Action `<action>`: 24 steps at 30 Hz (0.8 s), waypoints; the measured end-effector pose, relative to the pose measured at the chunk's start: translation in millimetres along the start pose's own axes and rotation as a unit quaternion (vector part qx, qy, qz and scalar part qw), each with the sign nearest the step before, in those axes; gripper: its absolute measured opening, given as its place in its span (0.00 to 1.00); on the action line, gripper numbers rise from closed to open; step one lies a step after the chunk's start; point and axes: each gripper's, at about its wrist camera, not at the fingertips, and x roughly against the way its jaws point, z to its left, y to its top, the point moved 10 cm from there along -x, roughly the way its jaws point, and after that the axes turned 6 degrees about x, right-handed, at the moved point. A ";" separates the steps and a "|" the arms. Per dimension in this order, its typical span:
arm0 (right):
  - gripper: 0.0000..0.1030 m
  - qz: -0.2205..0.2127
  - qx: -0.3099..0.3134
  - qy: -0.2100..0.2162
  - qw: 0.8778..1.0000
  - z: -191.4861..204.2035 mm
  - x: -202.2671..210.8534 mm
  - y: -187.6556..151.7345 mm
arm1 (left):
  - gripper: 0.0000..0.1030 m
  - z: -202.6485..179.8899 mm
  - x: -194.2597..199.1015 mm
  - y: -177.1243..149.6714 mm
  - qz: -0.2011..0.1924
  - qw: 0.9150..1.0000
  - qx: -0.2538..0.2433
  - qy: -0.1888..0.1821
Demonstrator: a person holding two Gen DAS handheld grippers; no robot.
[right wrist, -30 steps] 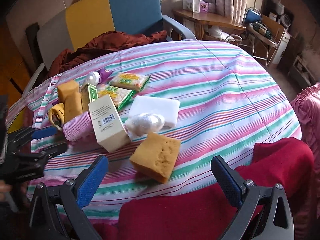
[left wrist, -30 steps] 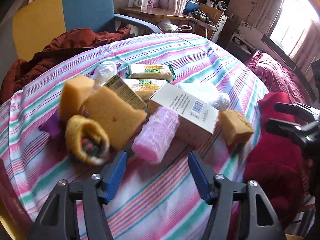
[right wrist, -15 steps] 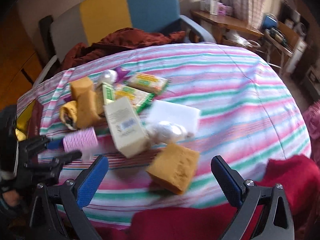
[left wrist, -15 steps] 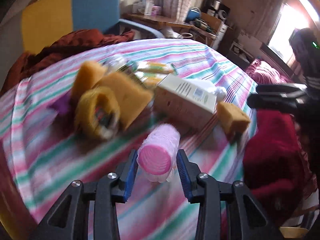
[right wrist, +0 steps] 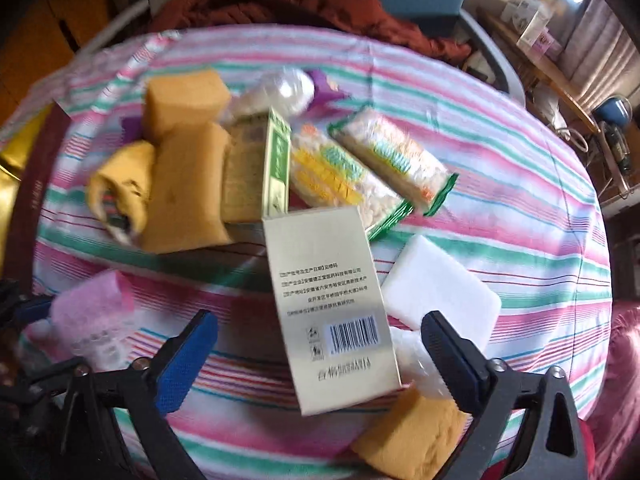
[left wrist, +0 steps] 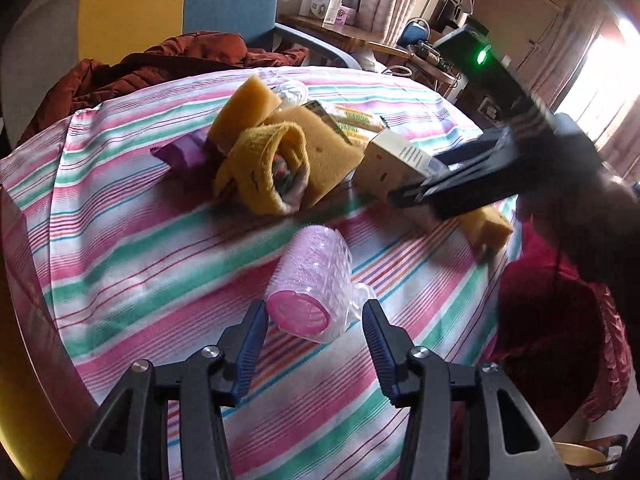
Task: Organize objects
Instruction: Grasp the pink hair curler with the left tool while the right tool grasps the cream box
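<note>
The left claw (left wrist: 312,332) stands with its blue pads apart, the pink hair roller (left wrist: 310,280) lying on its side on the striped table (left wrist: 120,240) between and just ahead of them. The left pad is close beside the roller's open end, the right pad clear of it; the jaws have just been opening, and nothing is pinched. Half a second ago the pads were tight on this roller; a second ago it leaned among the pile against the box. Now it rests apart from the heap, nearer the table's edge.

The right claw (right wrist: 316,344) has come over the cream box (right wrist: 332,304), which was well ahead of it a second ago. Its jaws have just been closing yet stand wide, one pad on each side of the box's barcode end, neither visibly pressing. From the left wrist view the right claw (left wrist: 452,188) shows as a dark blurred shape at the box (left wrist: 396,160).

The rest of the pile looks unmoved: the rolled yellow cloth (left wrist: 268,168), the large sponges (right wrist: 184,184), two snack packets (right wrist: 372,168), the white block (right wrist: 440,292), and a small sponge (right wrist: 412,436) just beside the right pad.
</note>
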 end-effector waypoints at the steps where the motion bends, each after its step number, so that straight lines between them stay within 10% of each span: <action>1: 0.62 0.005 0.002 0.000 1.000 1.2 -2.0 -2.0 | 0.50 0.1 1.5 0.9 -0.001 1.000 -0.002 0.002; 12: 0.49 -0.048 -0.048 0.054 0.996 11.6 31.5 -32.5 | 0.80 -5.5 2.1 -1.1 0.007 1.000 -0.018 -0.003; 24: 0.49 -0.087 -0.071 0.080 0.990 30.9 60.5 -53.1 | 0.68 -7.8 -30.6 6.5 0.028 0.998 -0.060 0.012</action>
